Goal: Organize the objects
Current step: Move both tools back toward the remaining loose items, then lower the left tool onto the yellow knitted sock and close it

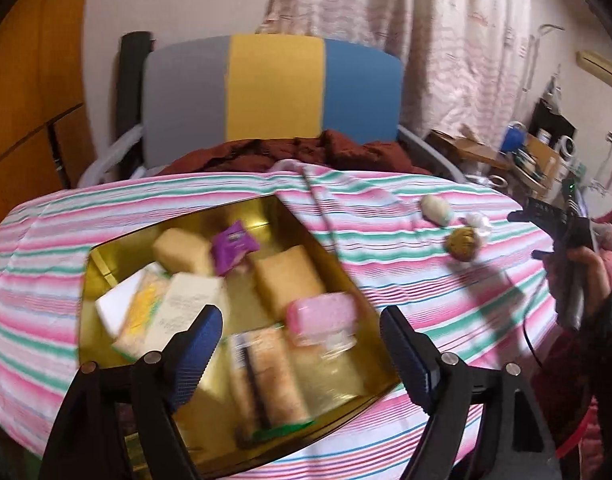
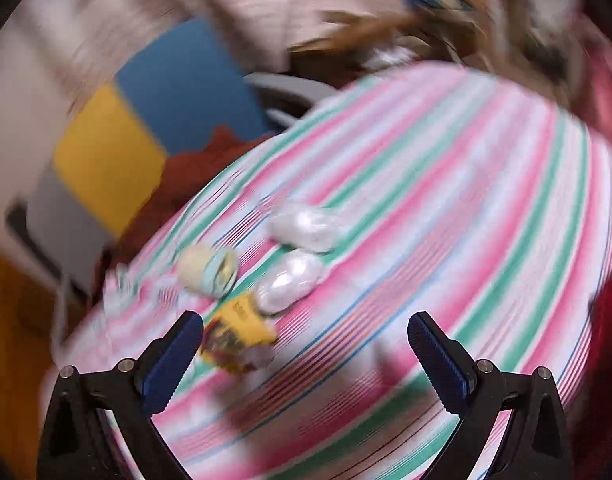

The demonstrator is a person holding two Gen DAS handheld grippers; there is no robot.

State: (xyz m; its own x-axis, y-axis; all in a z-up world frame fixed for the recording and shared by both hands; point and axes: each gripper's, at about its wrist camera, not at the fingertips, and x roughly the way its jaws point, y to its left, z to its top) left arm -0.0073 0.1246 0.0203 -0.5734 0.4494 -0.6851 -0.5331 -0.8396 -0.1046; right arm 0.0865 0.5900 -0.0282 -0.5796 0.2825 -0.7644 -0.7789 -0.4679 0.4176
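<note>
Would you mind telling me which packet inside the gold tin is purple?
The small purple packet near the gold tin's far side; the others there are tan, white, yellow or pink.

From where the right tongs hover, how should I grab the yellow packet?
Grip the yellow packet across its short width, coming from above. It lies flat on the cloth, left of centre between the open right tongs, so shift left first. Blur hides its exact edges.

**Striped table and what lies on it**

A table under a pink, green and white striped cloth (image 1: 66, 240) carries an open gold tin (image 1: 106, 256) at its centre-left. Toward two o'clock from the tin lie a pale wrapped snack (image 1: 437, 209), a brown ball-shaped snack (image 1: 463, 243) and a white wrapped piece (image 1: 478, 221), close together.
</note>
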